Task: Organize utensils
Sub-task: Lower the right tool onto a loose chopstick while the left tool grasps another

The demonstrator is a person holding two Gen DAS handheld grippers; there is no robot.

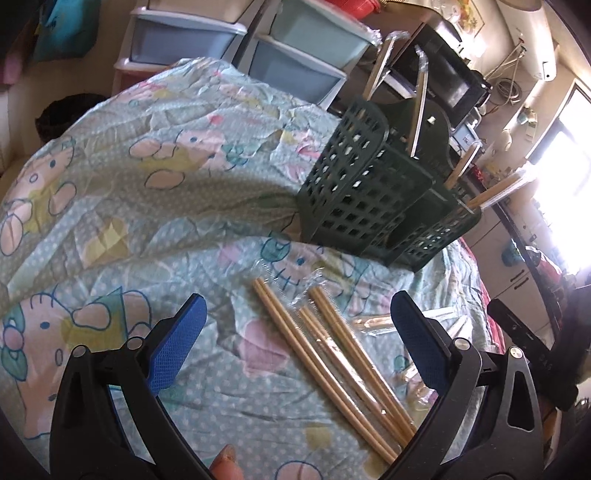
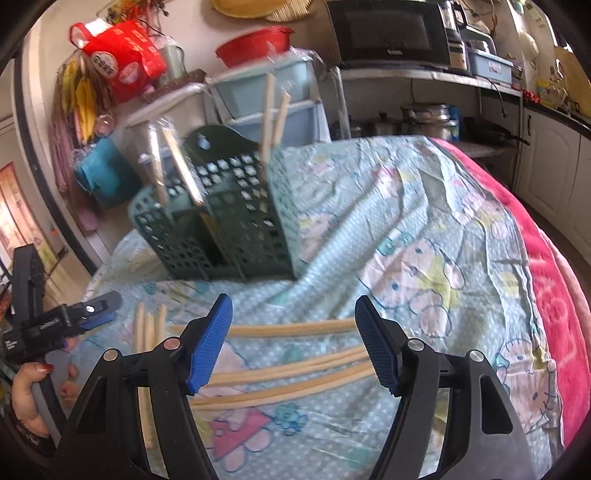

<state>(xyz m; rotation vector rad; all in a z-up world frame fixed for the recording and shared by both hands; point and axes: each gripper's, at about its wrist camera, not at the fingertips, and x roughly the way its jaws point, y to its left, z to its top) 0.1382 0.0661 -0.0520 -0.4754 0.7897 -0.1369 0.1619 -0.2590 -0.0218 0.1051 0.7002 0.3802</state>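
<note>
Crumpled pale-blue cartoon-cat printed cloth [image 1: 159, 206] covers the bench, with stacked pale-blue plastic drawers [image 1: 295, 62] and a black microwave oven [image 2: 391, 33] in the cluttered kitchen behind. At the far side of the cloth stands a dark green perforated plastic utensil caddy [image 1: 354, 184], upright, with a taller section behind and a lower section in front. Light wooden chopsticks in clear plastic sleeves stand in it [image 2: 273, 122]: two in the tall section and two more leaning in the lower one in the right wrist view, though the blur makes the count uncertain. Nearer, loose light wooden chopsticks in clear wrappers [image 1: 332, 354] lie flat on the cloth in a rough bundle; about four long sticks show in the left wrist view, with further wrapped ones partly hidden to the right, so the full number cannot be told.

The left hand-held gripper [image 1: 299, 343] hangs above the near end of that bundle, its blue-padded fingers spread wide and gripping nothing. The right hand-held gripper [image 2: 293, 345] likewise has its jaws wide apart, empty, over the sticks that lie crosswise in its view.
</note>
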